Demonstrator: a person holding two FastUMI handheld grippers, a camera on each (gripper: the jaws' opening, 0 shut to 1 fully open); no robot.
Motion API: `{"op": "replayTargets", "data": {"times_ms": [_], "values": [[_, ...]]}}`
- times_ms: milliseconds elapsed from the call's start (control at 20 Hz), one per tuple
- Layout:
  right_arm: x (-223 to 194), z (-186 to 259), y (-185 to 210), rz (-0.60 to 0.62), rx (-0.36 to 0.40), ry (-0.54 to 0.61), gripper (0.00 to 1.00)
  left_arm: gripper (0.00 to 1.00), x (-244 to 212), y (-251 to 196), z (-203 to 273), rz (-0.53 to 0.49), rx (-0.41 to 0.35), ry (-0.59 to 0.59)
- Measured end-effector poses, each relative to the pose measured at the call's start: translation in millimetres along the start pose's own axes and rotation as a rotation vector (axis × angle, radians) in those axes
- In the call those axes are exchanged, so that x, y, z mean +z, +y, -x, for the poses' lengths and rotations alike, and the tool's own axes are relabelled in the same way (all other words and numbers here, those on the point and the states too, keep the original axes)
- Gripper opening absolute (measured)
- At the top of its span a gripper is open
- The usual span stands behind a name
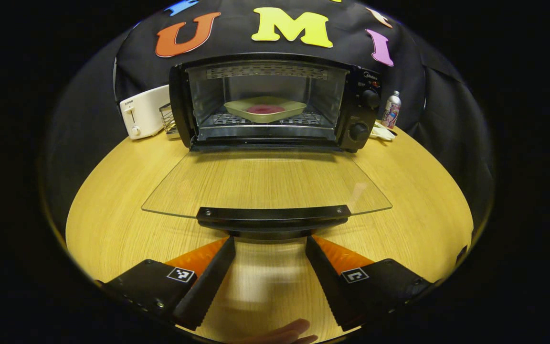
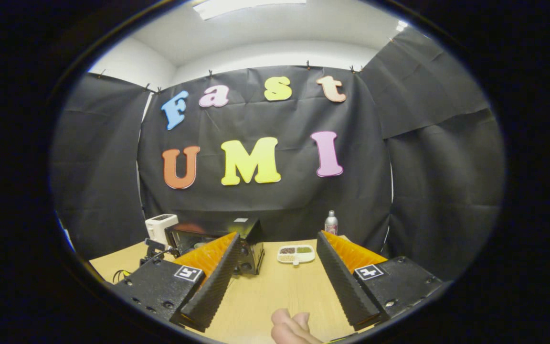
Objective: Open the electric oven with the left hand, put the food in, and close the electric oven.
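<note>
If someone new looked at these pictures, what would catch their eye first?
The electric oven at the table's far side stands open, its glass door lying flat toward the left gripper. Inside, on the rack, sits a tray of reddish food. A white toaster stands just left of it.

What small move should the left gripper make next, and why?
Probably ease the left gripper forward and close on the door handle, then lift to swing the glass door shut. The dish of food already sits on the rack inside the oven, the door lies fully open, and the gripper is open just short of the handle.
</note>
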State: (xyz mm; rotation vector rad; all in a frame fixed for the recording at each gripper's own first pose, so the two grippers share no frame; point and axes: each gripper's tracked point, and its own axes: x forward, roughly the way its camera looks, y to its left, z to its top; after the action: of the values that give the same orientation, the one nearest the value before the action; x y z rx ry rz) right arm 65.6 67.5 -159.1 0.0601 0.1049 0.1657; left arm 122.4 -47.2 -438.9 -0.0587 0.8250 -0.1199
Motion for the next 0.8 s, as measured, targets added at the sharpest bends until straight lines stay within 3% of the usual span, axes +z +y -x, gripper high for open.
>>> {"op": "replayTargets", "data": {"times_ms": [100,150,500,550,800], "values": [[2.0,0.6,-0.1,0.009,-0.002,-0.003,1.0,1.0,2.5,-0.1,0.1,0.012,-0.01,0.001],[1.9,1.1,0.0,0.012,-0.004,-0.003,0.96,0.95,5.1,-0.3,0.8,0.018,-0.014,-0.003],[3.4,8.6,2.6,0.019,0.001,0.006,0.96,0.96,31.6,2.3,8.6,0.005,-0.017,-0.055],[4.8,10.9,2.0,0.022,-0.001,0.004,1.0,0.96,36.7,2.5,8.9,0.007,-0.019,-0.066],[11.4,25.4,-2.6,0.039,-0.018,-0.011,0.96,0.96,77.6,13.0,0.4,-0.013,0.011,-0.113]]}}
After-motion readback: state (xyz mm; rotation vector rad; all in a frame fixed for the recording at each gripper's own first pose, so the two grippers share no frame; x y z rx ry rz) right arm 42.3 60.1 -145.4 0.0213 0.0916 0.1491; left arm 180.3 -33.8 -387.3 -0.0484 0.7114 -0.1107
